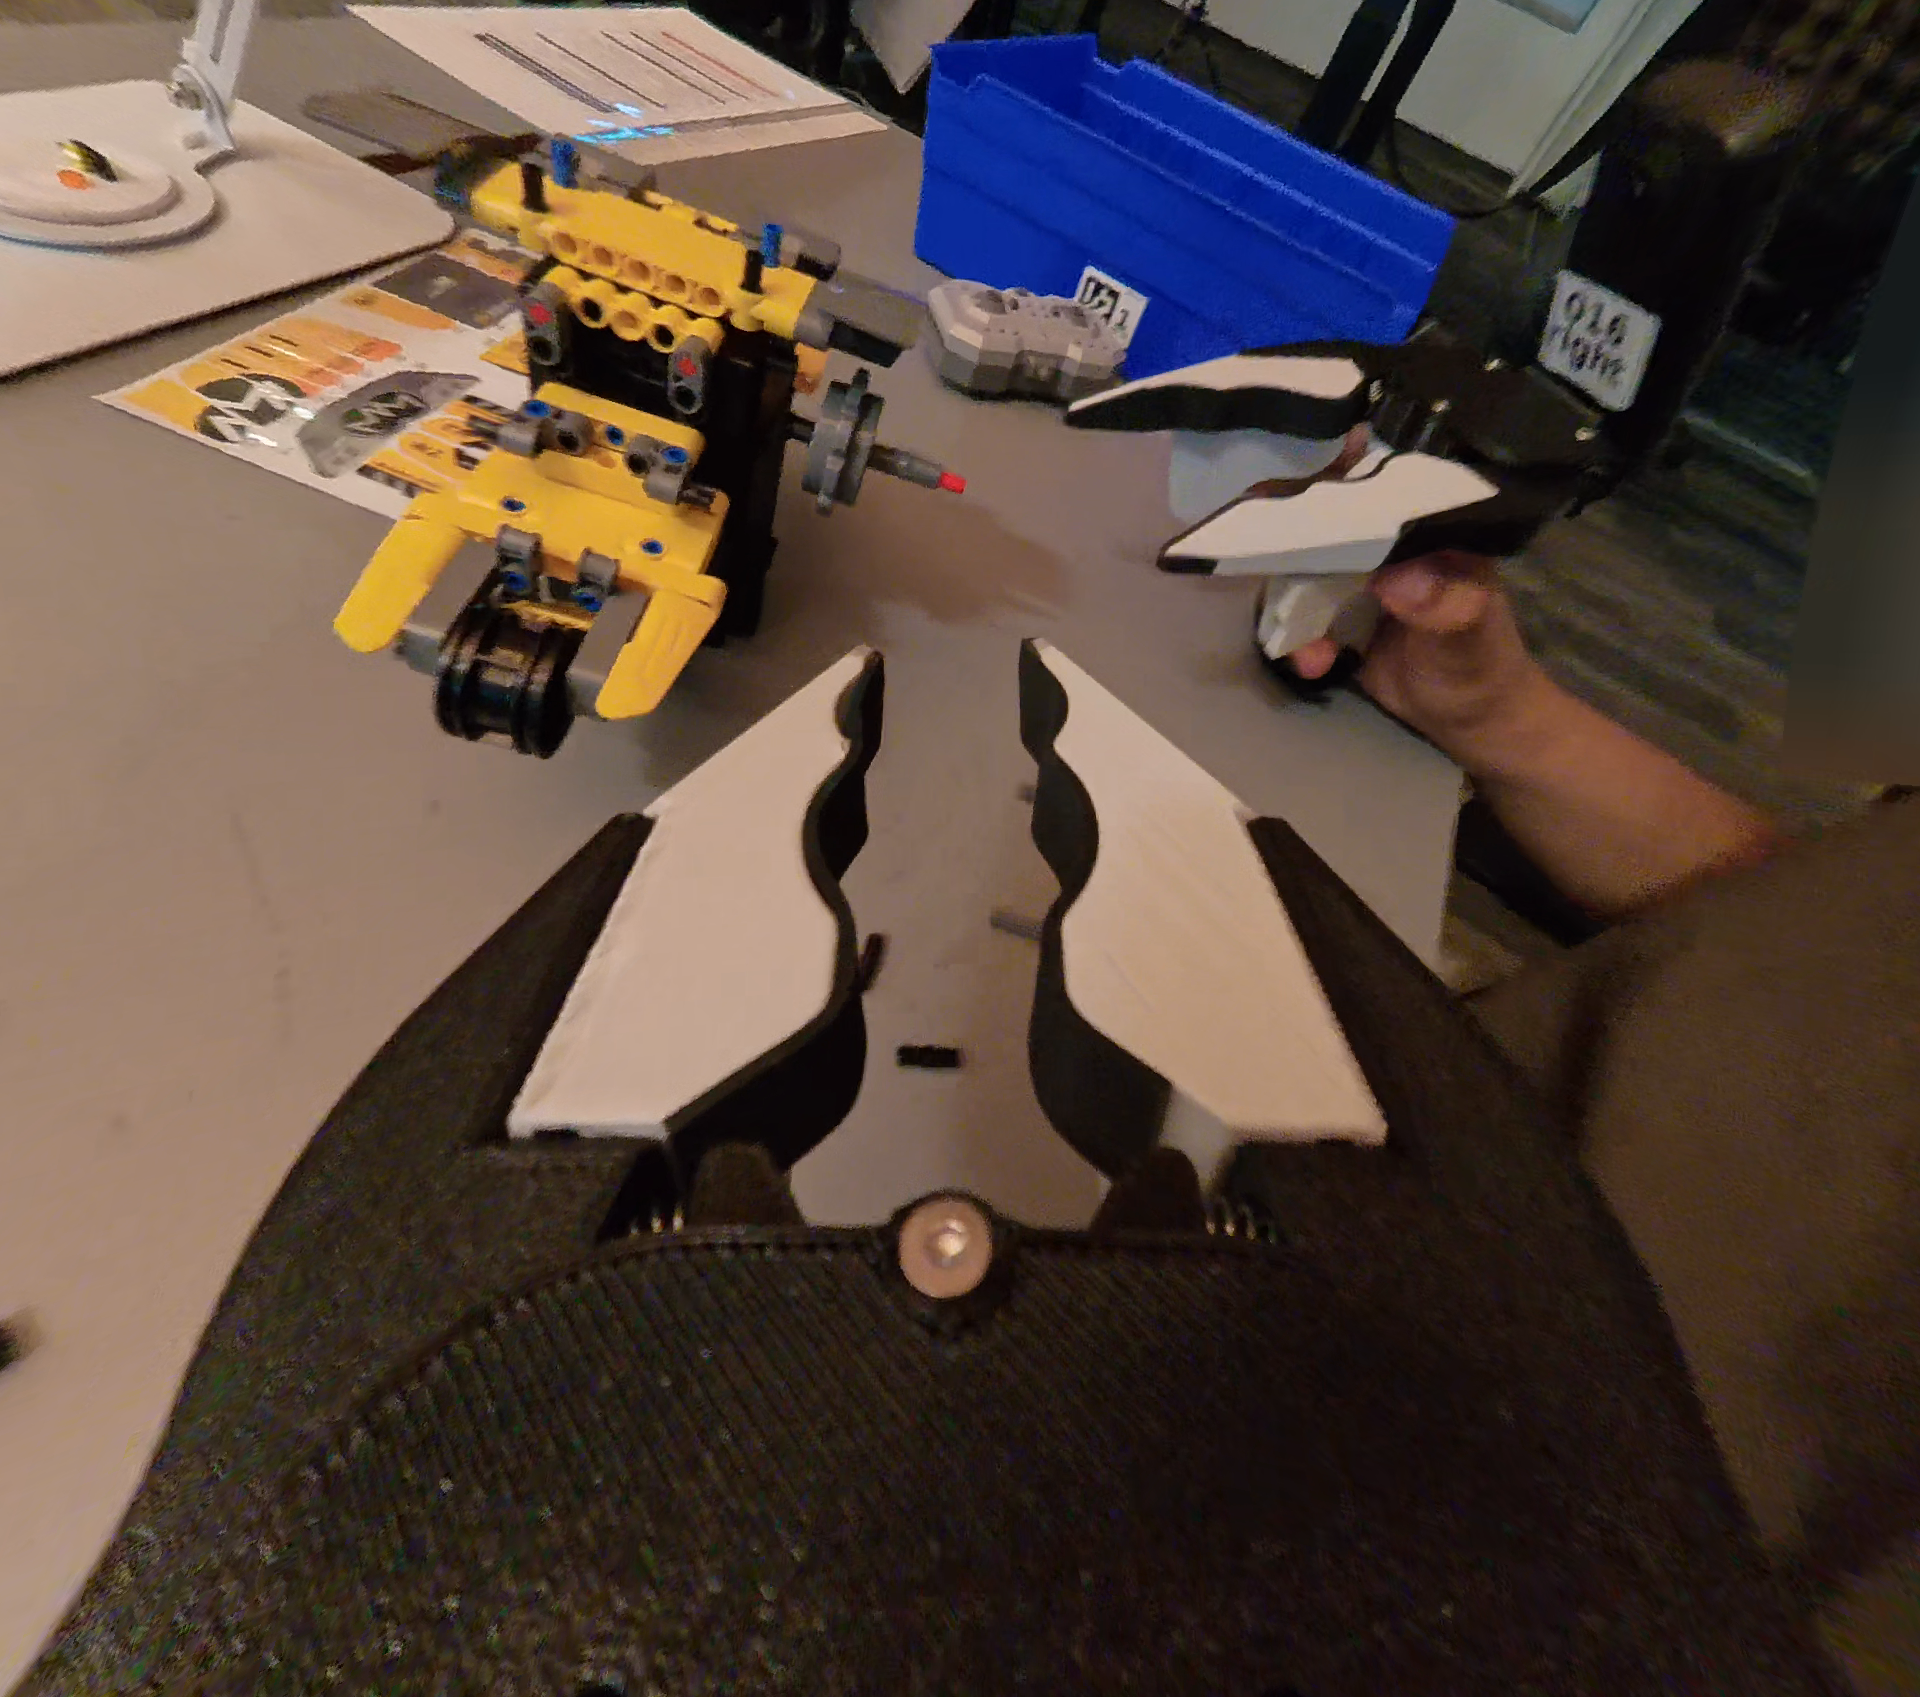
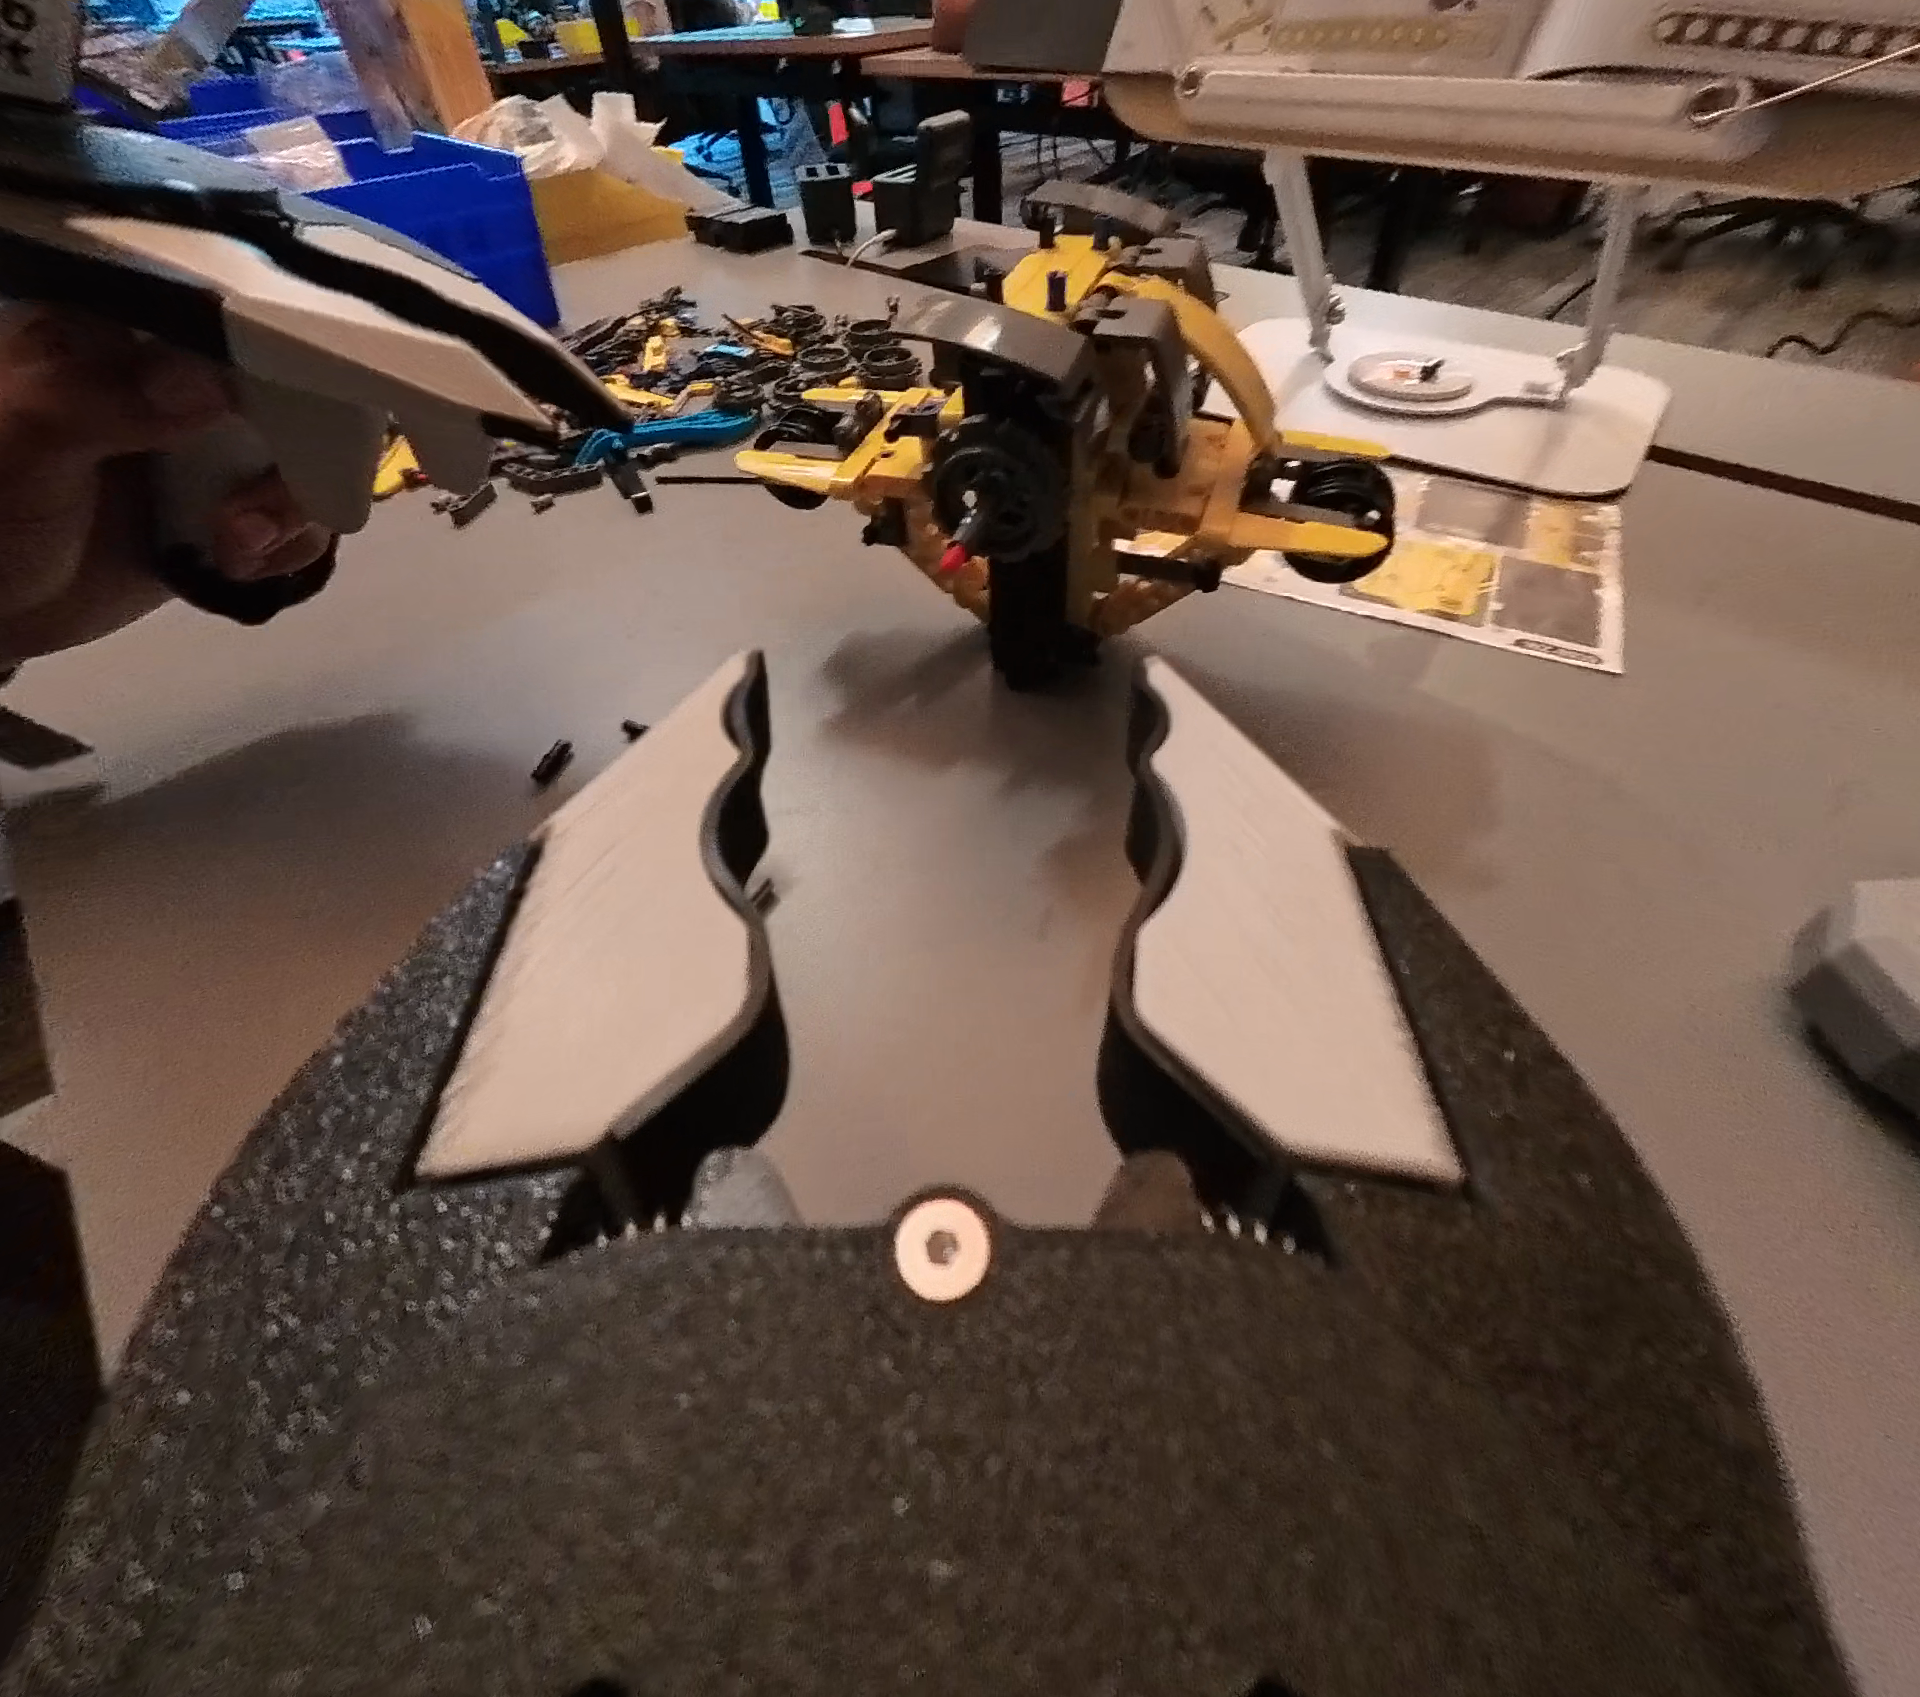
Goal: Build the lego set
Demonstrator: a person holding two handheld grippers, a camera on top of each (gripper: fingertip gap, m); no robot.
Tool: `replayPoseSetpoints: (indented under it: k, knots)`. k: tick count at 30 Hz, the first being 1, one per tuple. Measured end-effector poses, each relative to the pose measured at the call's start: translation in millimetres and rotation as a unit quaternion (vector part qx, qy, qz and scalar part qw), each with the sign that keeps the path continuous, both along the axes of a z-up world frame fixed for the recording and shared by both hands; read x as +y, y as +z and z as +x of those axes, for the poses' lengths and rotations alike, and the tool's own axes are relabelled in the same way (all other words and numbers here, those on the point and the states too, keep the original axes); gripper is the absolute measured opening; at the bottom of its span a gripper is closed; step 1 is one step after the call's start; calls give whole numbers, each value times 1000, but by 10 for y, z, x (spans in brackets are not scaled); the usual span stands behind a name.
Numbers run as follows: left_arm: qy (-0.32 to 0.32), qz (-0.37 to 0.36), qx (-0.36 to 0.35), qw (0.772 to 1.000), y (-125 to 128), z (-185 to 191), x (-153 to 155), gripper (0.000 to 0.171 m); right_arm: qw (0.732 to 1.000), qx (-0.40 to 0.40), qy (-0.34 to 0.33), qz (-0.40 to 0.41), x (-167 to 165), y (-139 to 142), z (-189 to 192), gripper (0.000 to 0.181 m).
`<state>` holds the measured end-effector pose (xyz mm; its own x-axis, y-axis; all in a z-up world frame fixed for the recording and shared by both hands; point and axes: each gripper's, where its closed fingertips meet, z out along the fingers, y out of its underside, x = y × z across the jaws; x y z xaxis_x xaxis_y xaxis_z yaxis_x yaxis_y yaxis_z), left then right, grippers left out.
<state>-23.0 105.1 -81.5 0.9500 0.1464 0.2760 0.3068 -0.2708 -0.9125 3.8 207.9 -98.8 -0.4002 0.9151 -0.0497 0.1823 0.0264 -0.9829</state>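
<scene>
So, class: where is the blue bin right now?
In the left wrist view the blue bin sits at the table's far right, behind the grey part and right of the yellow model.

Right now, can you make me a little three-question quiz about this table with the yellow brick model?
1. True or false: the left gripper grips the model.
2. Which colour is the bin? A red, B blue, C green.
3. Fill in: the axle tip facing the right gripper is ____.

Key: 1 false, both grippers are open and empty; 2 B; 3 red.
</scene>
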Motion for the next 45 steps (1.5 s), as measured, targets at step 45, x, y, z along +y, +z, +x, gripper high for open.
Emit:
replayPoseSetpoints:
  k: [45]
  knots:
    - [70,104,-43,991,-111,1403,-1209,21,996,77,-15,-46,164,257,256,63]
